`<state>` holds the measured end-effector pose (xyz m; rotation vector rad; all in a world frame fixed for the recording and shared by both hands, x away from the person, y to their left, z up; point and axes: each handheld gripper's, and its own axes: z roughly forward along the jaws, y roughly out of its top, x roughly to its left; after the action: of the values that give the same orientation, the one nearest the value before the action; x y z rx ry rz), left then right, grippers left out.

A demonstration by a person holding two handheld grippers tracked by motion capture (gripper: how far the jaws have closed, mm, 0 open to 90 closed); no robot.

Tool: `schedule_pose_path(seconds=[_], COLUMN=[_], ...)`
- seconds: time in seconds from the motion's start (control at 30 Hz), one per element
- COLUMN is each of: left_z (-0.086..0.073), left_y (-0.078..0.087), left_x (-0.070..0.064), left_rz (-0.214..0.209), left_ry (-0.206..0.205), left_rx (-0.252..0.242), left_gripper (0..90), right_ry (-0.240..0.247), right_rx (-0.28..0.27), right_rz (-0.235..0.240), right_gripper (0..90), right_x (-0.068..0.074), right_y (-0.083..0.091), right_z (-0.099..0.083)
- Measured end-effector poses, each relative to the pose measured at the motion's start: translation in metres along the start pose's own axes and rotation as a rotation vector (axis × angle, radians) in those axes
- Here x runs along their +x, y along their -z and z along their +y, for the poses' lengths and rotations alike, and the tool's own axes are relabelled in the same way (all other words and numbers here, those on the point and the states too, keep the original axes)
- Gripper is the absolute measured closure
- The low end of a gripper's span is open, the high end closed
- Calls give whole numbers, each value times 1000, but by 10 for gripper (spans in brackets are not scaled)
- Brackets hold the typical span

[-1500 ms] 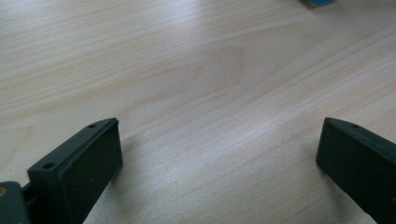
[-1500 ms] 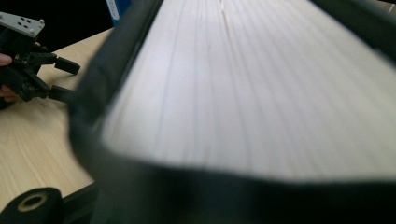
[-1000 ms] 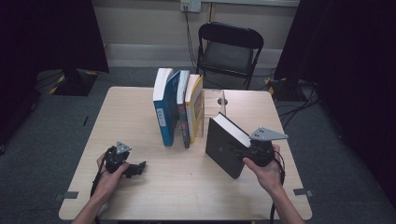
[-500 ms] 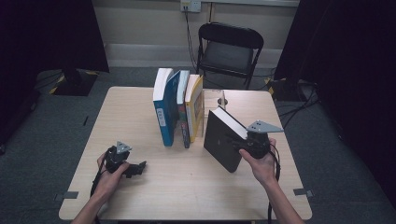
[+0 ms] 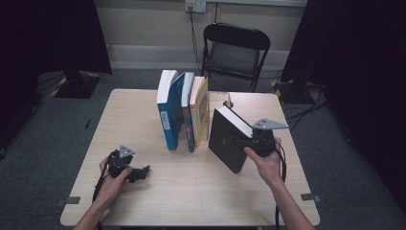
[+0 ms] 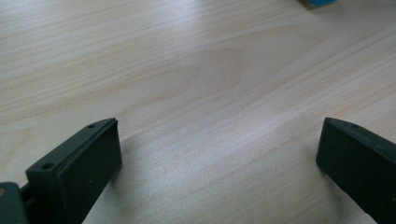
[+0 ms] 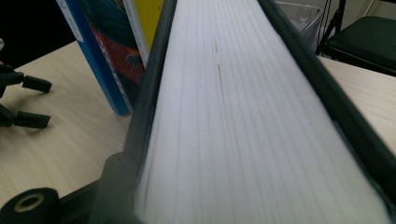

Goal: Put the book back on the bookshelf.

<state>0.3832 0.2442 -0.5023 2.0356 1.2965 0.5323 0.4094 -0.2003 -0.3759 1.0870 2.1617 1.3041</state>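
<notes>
Black book sits tilted at the table's right side, clamped in the right gripper, its white page edge facing up. Nearer left, the left gripper rests on the wood with jaws wide apart, holding nothing. Farther back, three books stand upright just beside the black one.

A light wooden bench stands on a grey carpet floor. Behind the bench there is a black folding chair, with cables lying on the floor to its right. A power socket is on the wall above. A small clear container stands near the far edge of the bench.
</notes>
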Motion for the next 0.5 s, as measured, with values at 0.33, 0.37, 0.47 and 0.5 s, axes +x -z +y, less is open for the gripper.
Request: schedule_pose_path(seconds=[0.33, 0.37, 0.47, 0.5], left_z=[0, 0, 0, 0], left_y=[0, 0, 0, 0], left_x=[0, 0, 0, 0], left_rz=[0, 0, 0, 0], left_ry=[1, 2, 1, 1], left_rx=[1, 1, 1, 1], left_gripper=[0, 0, 0, 0], right_ry=[24, 25, 24, 20], right_rx=[132, 148, 230, 264], right_rz=[21, 19, 22, 24], right_gripper=[489, 489, 488, 488], right_x=[6, 6, 6, 5], right_y=[14, 14, 12, 11], right_z=[27, 29, 40, 44])
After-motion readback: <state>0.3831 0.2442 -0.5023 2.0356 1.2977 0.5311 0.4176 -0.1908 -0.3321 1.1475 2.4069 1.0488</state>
